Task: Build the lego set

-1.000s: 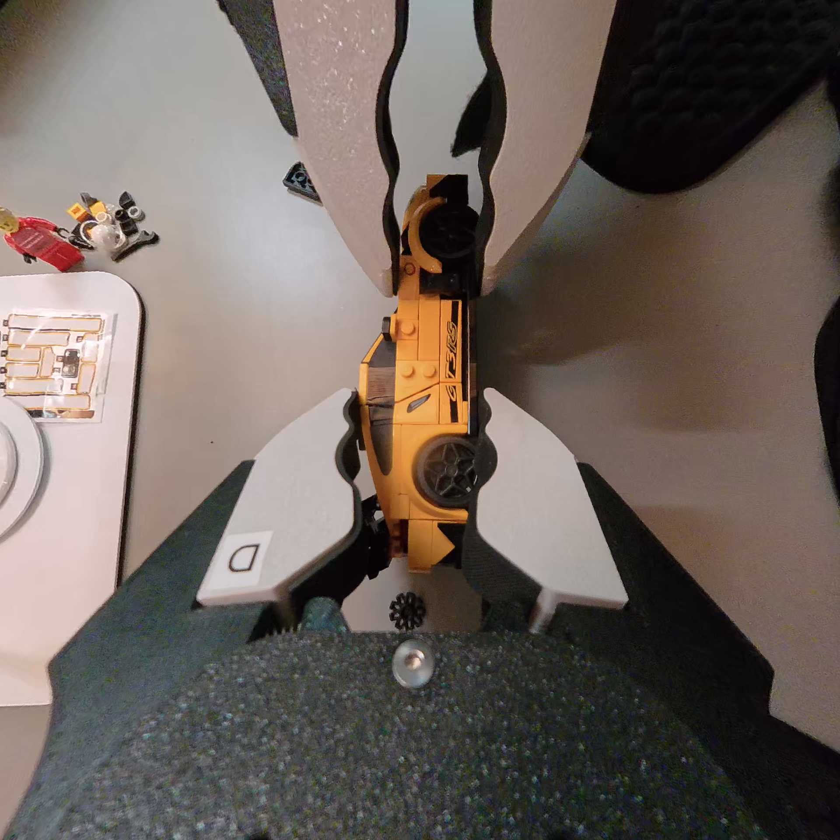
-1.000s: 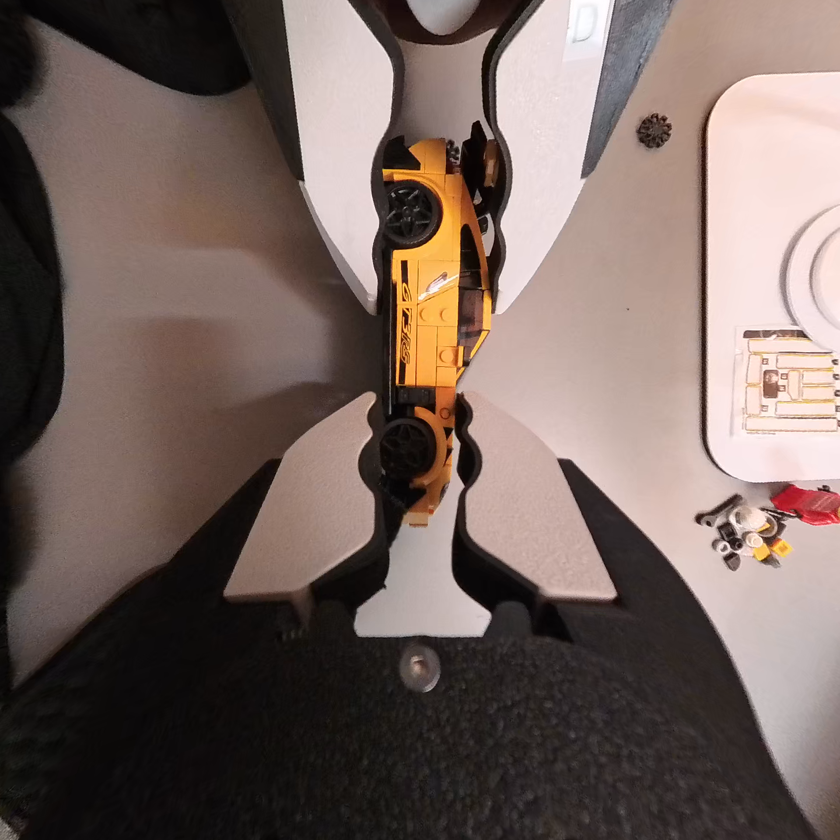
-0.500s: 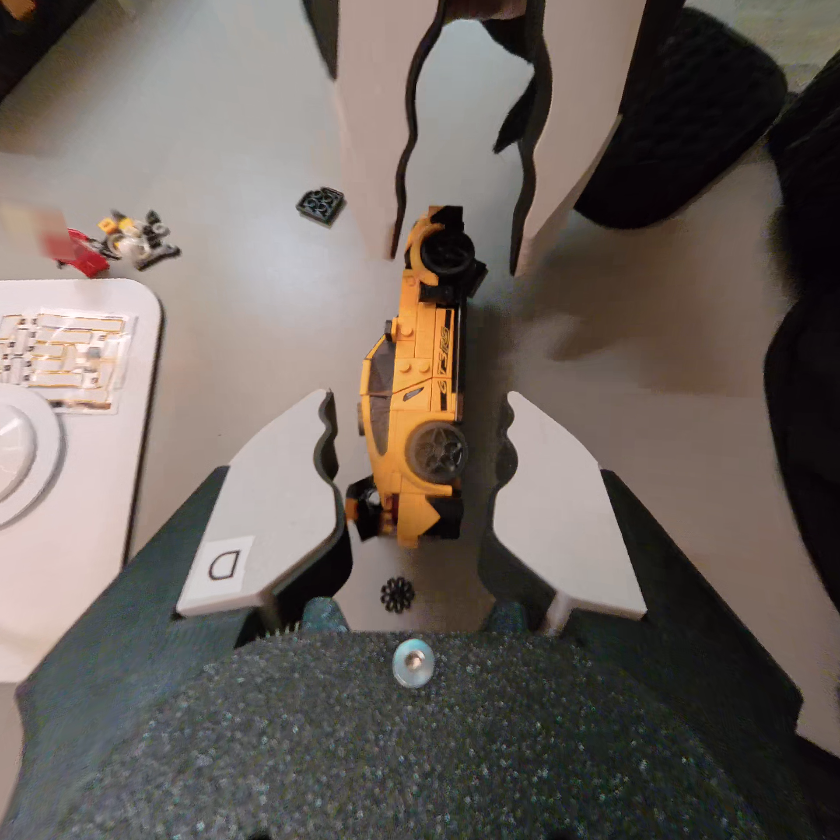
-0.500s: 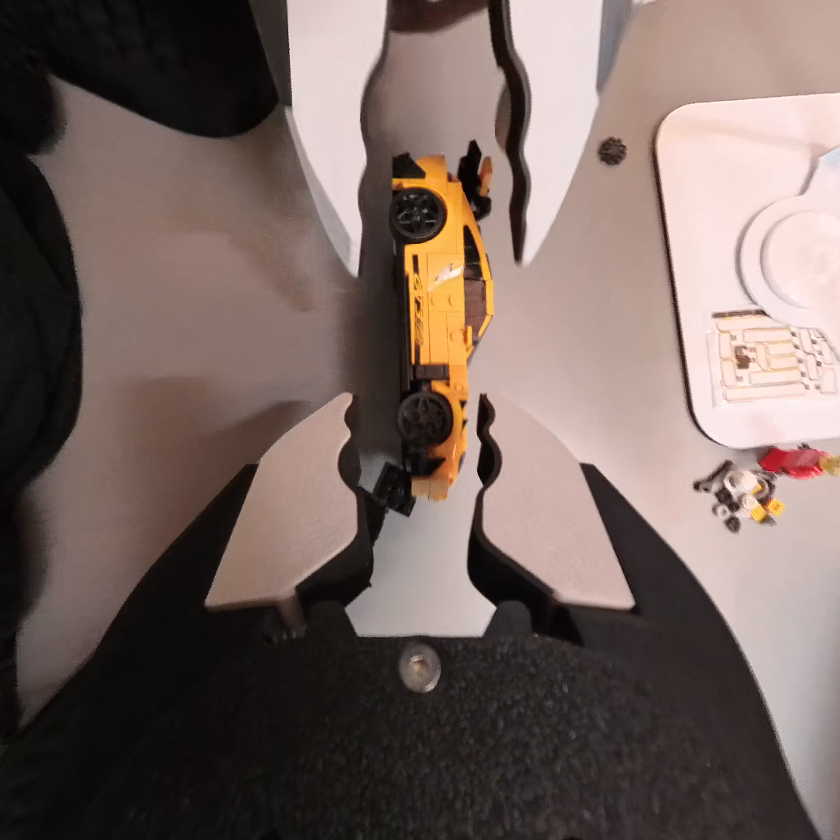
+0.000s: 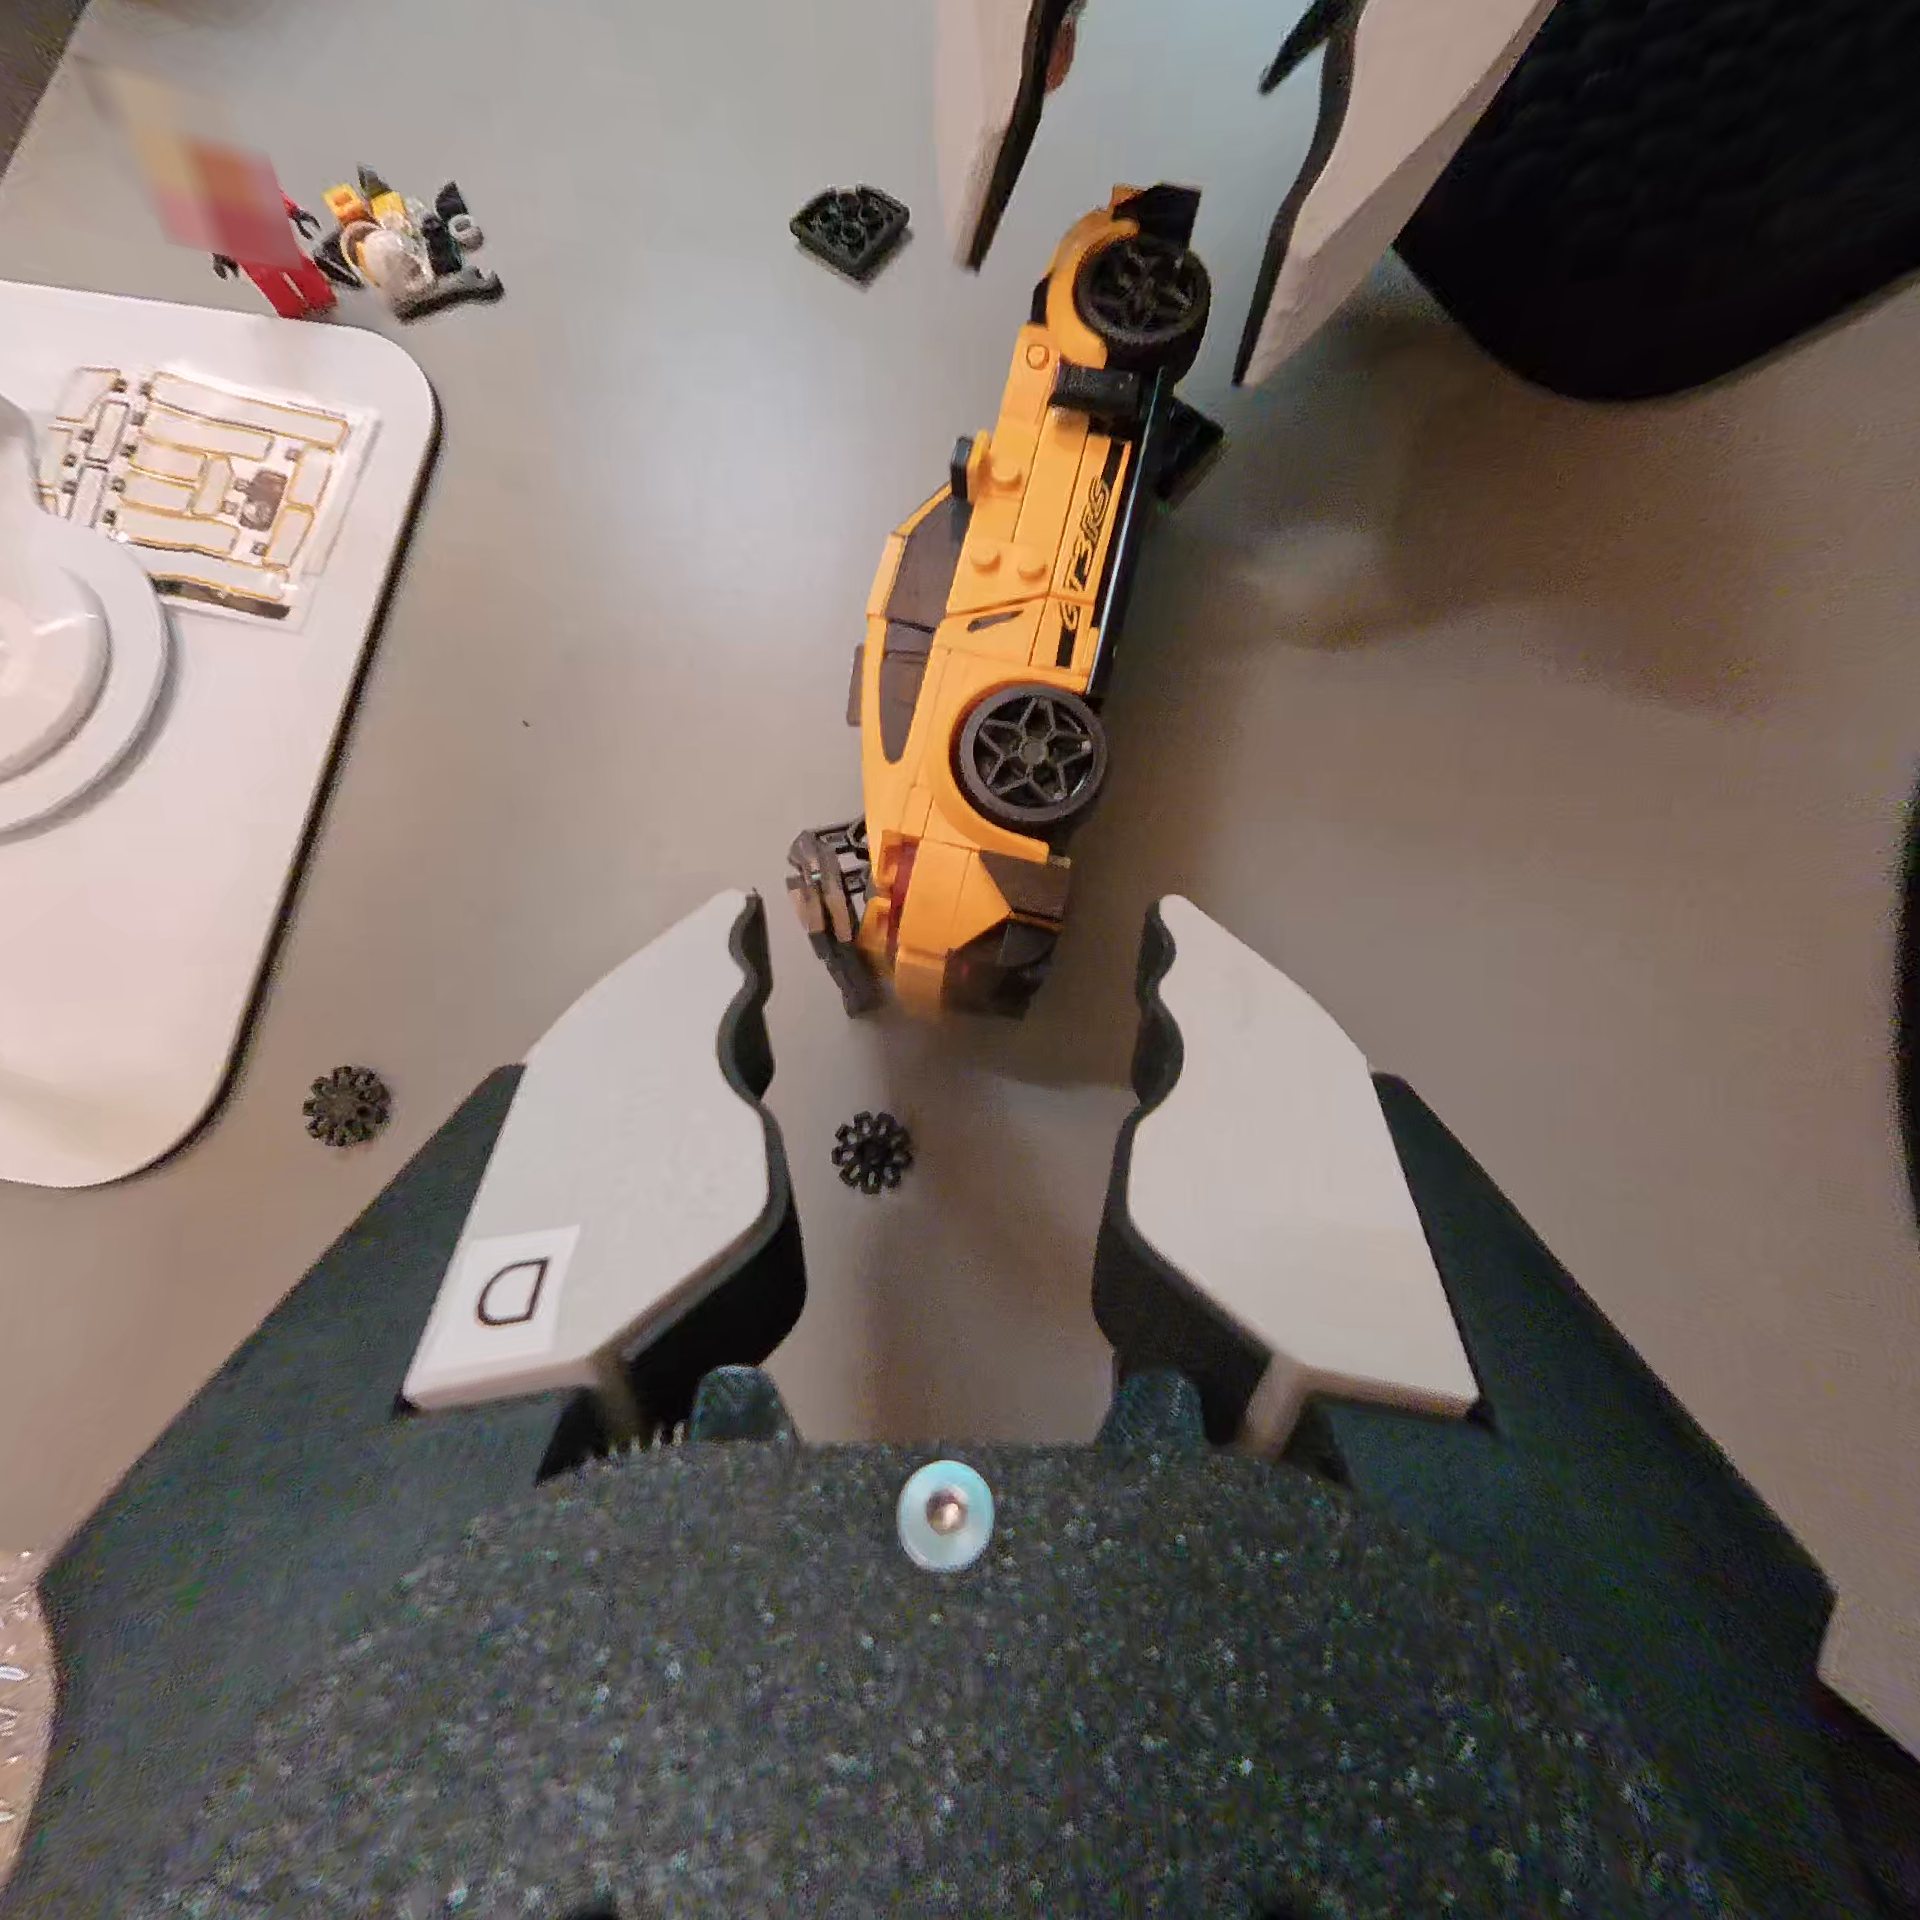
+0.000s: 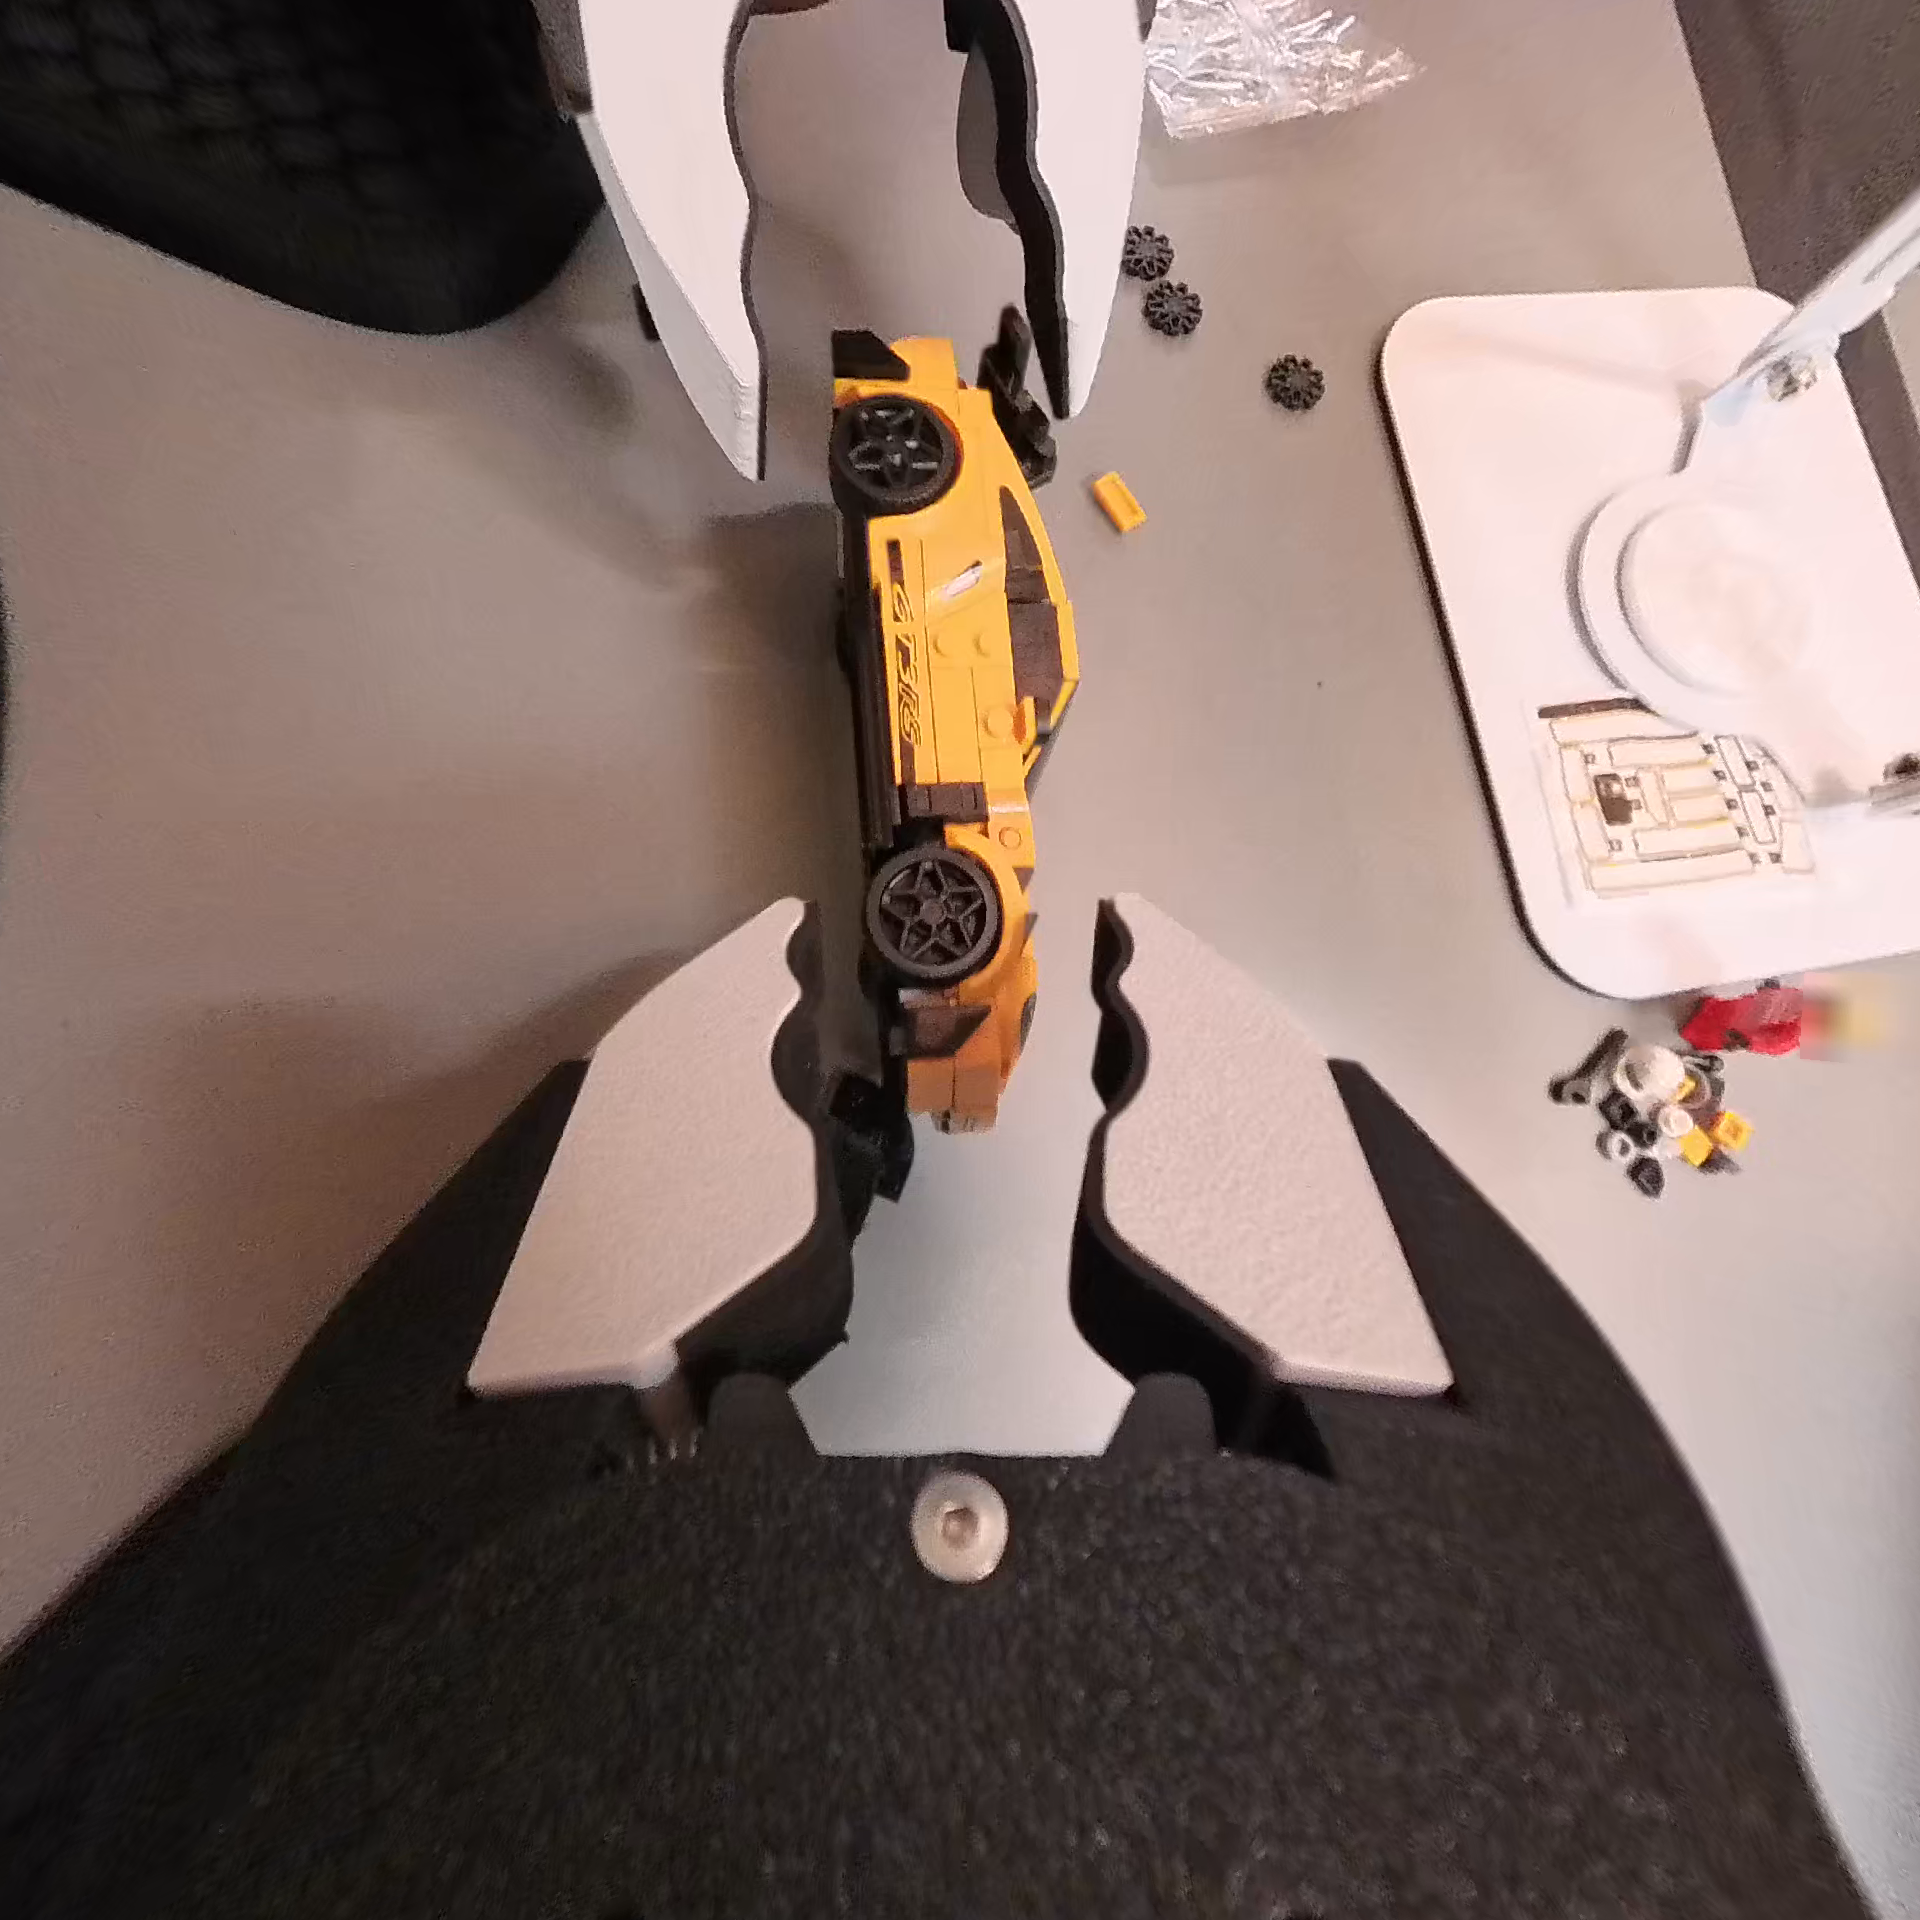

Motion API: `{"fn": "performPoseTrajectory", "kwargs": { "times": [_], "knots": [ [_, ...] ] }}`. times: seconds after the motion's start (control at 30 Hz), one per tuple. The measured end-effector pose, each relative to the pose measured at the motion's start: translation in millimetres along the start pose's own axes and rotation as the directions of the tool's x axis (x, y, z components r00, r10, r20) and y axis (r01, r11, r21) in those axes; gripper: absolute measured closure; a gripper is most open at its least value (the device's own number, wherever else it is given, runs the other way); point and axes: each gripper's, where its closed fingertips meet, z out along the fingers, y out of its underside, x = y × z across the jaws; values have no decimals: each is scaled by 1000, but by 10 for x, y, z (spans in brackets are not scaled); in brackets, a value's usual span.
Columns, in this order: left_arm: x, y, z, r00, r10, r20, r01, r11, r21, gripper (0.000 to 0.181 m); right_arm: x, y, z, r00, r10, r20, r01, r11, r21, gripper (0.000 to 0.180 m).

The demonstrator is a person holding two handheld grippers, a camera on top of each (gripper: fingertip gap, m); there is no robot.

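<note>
From my left wrist camera, the yellow car [image 5: 1003, 613] lies on its side on the grey worktop [image 5: 623, 520], just ahead of my left tongs [image 5: 951, 956]. These are spread wide and hold nothing; the car's nose sits just beyond the tips, touching neither pad as far as I can tell. A black wing piece [image 5: 826, 894] hangs off the car's near end beside my left finger. A small black gear [image 5: 871, 1151] lies between my fingers on the worktop, another [image 5: 346, 1105] near the white tray [image 5: 208, 935], whose sticker sheet [image 5: 197, 488] looks unused. A black plate [image 5: 850, 231] and a heap of small parts [image 5: 405, 249] lie toward the far left corner.

From my right wrist camera, my right tongs [image 6: 951, 961] are likewise wide open and empty, straddling the car's [image 6: 951, 665] other end. Its left pad [image 6: 805, 1049] looks close to a loose black piece [image 6: 862, 1132], though contact I cannot confirm. A stray yellow tile [image 6: 1118, 503] lies beside the car, three gears [image 6: 1174, 307] beyond it, and a clear bag [image 6: 1268, 52] at the far edge.

I judge the body is mostly built and set down between steps. Next I should pick one loose piece, probably the yellow tile or the black plate, which calls for narrowing one pair of tongs on it while the other steadies the car.
</note>
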Motion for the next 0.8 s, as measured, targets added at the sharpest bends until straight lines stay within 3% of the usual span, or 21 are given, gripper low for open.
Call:
{"fn": "performPoseTrajectory", "kwargs": {
  "times": [0.27,0.37,0.47,0.63,0.8],
  "knots": [
    [-133,-24,-189,998,-29,55,26,998,59,116,-7,-36,-16,999,13,32,-13,1000,-10,130],
    [-159,44,-182,997,-72,17,71,995,63,116,-7,55,65,998,32,52,-30,998,-50,130],
    [-172,145,-146,998,-58,15,57,997,45,117,-19,65,99,999,13,51,-11,999,-41,147],
    [-257,223,-229,995,-95,26,93,993,76,120,-49,57,87,997,-61,-51,60,998,-32,147],
    [-219,221,-251,994,-109,1,109,989,103,121,-118,32,64,942,-199,-271,198,980,-32,147]
  ]
}}
